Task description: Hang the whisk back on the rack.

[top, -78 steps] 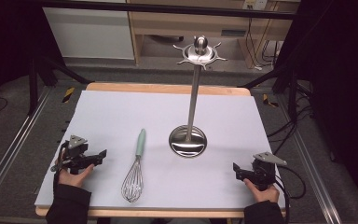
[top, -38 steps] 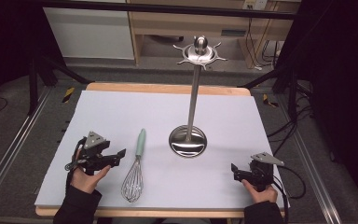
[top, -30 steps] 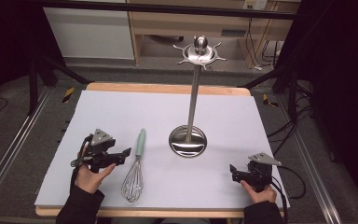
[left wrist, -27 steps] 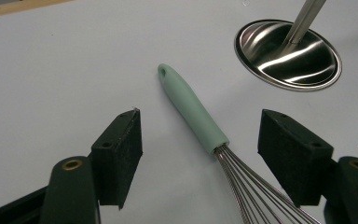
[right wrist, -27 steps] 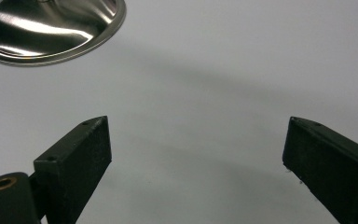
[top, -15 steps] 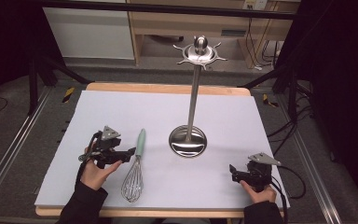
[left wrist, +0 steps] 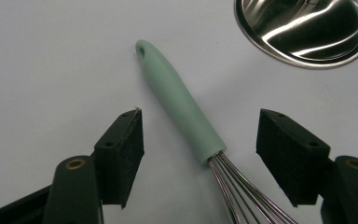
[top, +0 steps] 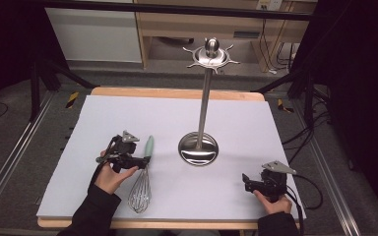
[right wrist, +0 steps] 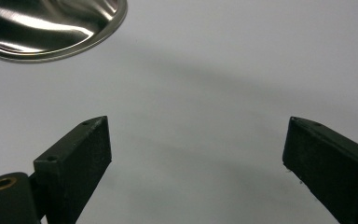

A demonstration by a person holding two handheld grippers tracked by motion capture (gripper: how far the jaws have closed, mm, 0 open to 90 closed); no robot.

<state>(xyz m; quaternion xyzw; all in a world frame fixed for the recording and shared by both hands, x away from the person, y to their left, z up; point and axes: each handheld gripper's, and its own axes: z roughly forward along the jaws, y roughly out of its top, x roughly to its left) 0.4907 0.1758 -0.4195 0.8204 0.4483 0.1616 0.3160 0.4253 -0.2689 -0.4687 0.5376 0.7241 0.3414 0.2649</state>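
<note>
While the left gripper [left wrist: 199,144] stands with its jaws spread wide, one to each side of the whisk [left wrist: 186,116], neither pad touches the mint-green handle; the tool is released and grips nothing. The jaws straddle the handle just above the point where the wires [top: 140,189] emerge, which appears to be the intended grasp site: the handle is thick and firm there, whereas the wire cage would deform under pressure. The whisk lies flat on the white table surface [top: 236,123], handle pointing away from the person, wire end toward the near edge.

The right gripper [top: 247,181] rests near the table's near right corner, well apart from the whisk, jaws likewise spread and empty; it seems parked to leave the left hand a clear working area.

Farther off, the steel stand [top: 198,147] sits at mid-table, its round base just beside the handle tip, its upright post carrying a hooked crown [top: 211,55], presumably the hanging point for the whisk.
</note>
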